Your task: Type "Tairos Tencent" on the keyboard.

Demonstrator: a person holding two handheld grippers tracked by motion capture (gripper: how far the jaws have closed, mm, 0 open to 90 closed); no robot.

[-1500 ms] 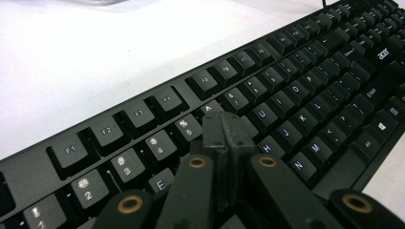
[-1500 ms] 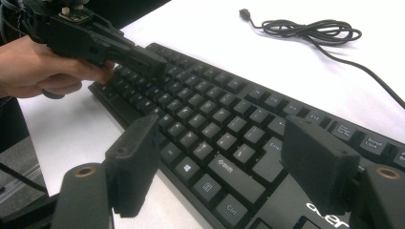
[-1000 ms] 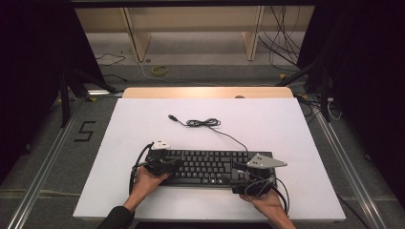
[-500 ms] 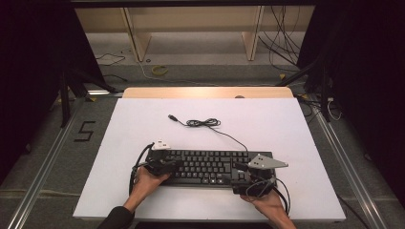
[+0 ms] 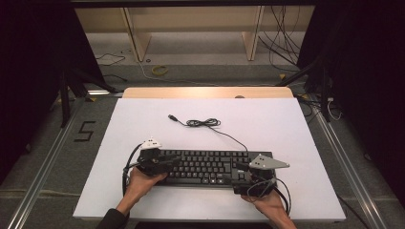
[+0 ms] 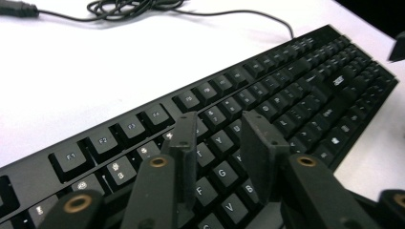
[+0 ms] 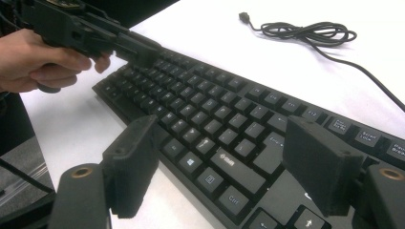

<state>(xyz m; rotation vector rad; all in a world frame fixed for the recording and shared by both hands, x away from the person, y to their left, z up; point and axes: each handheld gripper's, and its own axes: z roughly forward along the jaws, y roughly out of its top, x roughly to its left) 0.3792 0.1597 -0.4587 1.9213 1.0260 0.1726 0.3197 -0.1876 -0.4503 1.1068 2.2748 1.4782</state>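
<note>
so this looks like the typing/poking step: left gripper [image 5: 173, 161] hangs over the left end of the keyboard [image 5: 205, 167], jaws partly spread with nothing between them, and they've just been opening. in the left gripper view the tips sit just above the letter rows around t/y, can't tell if they touch a key. the keyboard lies along the near part of the white table [image 5: 143, 124], closer to the front edge than the back. my guess is the next move wants the left tips narrowed or angled so one pad hits a single key, since the keys are packed tight. right gripper [image 5: 240, 167] sits at the right end, jaws spread wide over the arrow/enter area, holding nothing. the cable [image 5: 204, 123] is coiled behind the keyboard, well apart from both grippers, so no snag risk there. lots of bare table behind and to both sides; the front edge is near the hands, so pulling back has little room.
</note>
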